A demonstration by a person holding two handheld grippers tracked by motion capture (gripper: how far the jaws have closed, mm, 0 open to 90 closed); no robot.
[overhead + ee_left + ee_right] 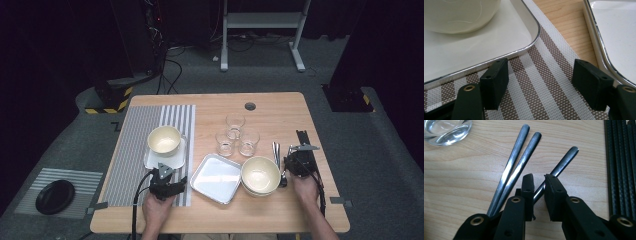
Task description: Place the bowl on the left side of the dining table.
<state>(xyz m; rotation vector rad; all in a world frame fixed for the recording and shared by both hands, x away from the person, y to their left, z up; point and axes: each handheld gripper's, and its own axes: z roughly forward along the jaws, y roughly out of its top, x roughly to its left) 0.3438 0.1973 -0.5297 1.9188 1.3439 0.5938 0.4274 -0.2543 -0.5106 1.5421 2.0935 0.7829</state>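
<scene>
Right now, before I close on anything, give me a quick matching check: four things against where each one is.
1. left gripper
2. right gripper
3. black plate
4. three glasses

A. on the striped floor mat beside the table
B. jaws open over the striped placemat
C. jaws astride a metal handle
D. mid-table, behind the empty tray

Pairs: 1-B, 2-C, 3-A, 4-D

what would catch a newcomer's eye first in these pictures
The right gripper, its black jaws around one of three slim metal utensil handles on the wooden table. Then the cream bowl beside a square white tray, with three clear glasses behind.
</scene>
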